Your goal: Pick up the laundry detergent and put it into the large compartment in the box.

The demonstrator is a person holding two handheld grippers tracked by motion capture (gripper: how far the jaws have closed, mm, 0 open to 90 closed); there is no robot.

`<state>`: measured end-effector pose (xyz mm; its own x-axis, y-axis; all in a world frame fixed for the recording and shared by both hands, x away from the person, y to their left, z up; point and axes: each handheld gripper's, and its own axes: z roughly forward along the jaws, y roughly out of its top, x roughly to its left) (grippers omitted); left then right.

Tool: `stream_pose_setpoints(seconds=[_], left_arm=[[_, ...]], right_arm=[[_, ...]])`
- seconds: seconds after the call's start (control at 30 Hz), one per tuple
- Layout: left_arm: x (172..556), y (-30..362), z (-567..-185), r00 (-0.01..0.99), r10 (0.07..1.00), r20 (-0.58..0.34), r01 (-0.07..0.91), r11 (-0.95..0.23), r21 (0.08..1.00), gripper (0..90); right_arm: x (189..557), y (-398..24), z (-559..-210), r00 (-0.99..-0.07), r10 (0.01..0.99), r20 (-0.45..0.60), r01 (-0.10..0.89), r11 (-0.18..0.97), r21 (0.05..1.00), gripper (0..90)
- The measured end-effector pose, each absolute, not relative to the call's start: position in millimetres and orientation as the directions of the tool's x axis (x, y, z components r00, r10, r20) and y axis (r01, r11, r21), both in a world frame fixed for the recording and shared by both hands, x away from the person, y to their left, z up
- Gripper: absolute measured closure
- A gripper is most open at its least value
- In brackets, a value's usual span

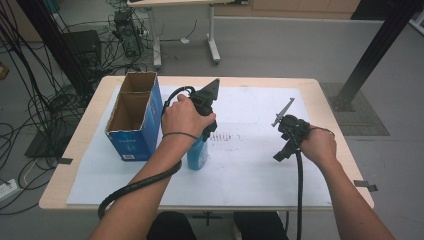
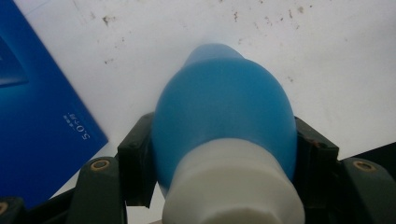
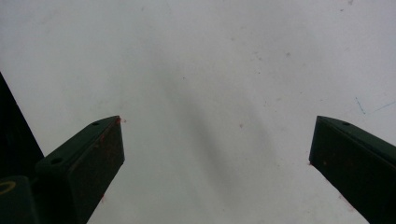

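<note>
High view: a light wooden tabletop (image 1: 75,145) carries a white sheet (image 1: 250,165) over most of its surface. The sheet is matte and marked with small dark specks and scuffs.

Left tool (image 1: 204,131): held in the person's left hand (image 1: 185,117) near the centre-left of the sheet. Its two black jaws are closed on the blue bottle (image 1: 197,155), which stands upright on the sheet, touching it. In the left gripper view the jaws press against both flanks of the bottle (image 2: 224,112). The bottle body is smooth, rounded, opaque blue plastic; its white cap (image 2: 233,186), matte and cylindrical with faint facets, points toward the camera. A thick black cable (image 1: 135,187) trails from the tool along the forearm.

Cardboard box (image 1: 135,117): stands just left of the bottle, near but apart from it. It is a tall rectangular carton with a glossy blue printed exterior and a raw brown interior. The top is open, and a partition splits it into a near and a far compartment. No contents are visible in either compartment.

Right tool (image 1: 281,156): held in the right hand (image 1: 317,145) at the right of the sheet, well apart from the bottle. In the right gripper view its jaws stand wide apart with bare white sheet between them; they grip nothing.
</note>
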<state>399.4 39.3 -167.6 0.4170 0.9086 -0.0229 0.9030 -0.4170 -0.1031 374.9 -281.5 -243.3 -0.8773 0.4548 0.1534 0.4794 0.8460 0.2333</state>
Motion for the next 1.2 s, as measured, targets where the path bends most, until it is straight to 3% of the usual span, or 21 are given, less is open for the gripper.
stream_pose_setpoints(seconds=[0.7, 1.2], left_arm=[[394.9, 40.5, -142.7, 0.440, 0.897, -0.031, 0.893, -0.441, -0.093, 37.4], [387.6, 47.2, -77.6, 0.439, 0.898, -0.025, 0.897, -0.440, -0.037, 37.4]], right_arm=[[374.0, -278.9, -241.3, -0.878, 0.454, 0.150, 0.477, 0.846, 0.236, 3.4], [372.5, -277.6, -237.8, -0.882, 0.448, 0.146, 0.471, 0.848, 0.243, 3.4]])
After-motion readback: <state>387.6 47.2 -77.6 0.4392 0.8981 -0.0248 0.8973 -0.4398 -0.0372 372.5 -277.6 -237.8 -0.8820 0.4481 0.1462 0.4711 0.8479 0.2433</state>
